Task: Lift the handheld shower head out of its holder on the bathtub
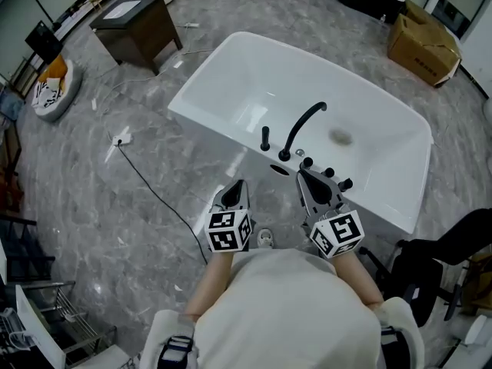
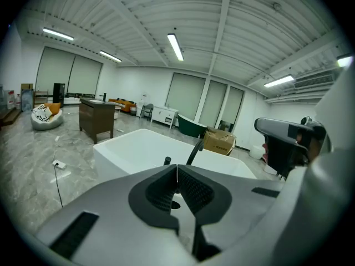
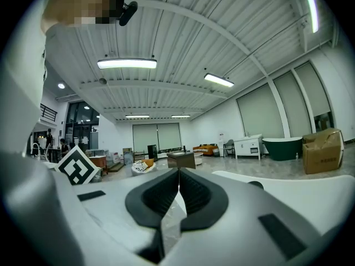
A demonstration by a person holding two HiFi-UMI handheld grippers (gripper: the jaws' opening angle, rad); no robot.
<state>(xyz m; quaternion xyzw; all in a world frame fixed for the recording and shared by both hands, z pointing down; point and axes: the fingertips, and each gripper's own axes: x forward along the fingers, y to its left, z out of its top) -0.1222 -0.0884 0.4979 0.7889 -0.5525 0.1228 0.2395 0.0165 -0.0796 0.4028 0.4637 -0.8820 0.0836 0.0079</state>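
Note:
The white bathtub [image 1: 231, 68] stands ahead of me, with a curved black faucet [image 1: 302, 126] on its near rim. Left of the faucet, the black handheld shower head [image 1: 265, 137] stands upright in its holder. Three black knobs [image 1: 329, 173] sit to the faucet's right. My left gripper [image 1: 237, 183] is shut and empty, over the floor just short of the rim. My right gripper [image 1: 302, 174] is also shut and empty, its tips at the rim near the knobs. In the left gripper view, the shut left gripper [image 2: 177, 168] points at the shower head [image 2: 167, 160] and faucet [image 2: 194, 150]. The right gripper [image 3: 178, 170] looks level across the room.
A dark wooden cabinet [image 1: 138, 25] stands beyond the tub at left, a cardboard box [image 1: 423, 44] at far right. A black cable [image 1: 154, 191] runs across the marble floor. A black chair [image 1: 446, 256] is close on my right, a wire rack [image 1: 69, 321] at lower left.

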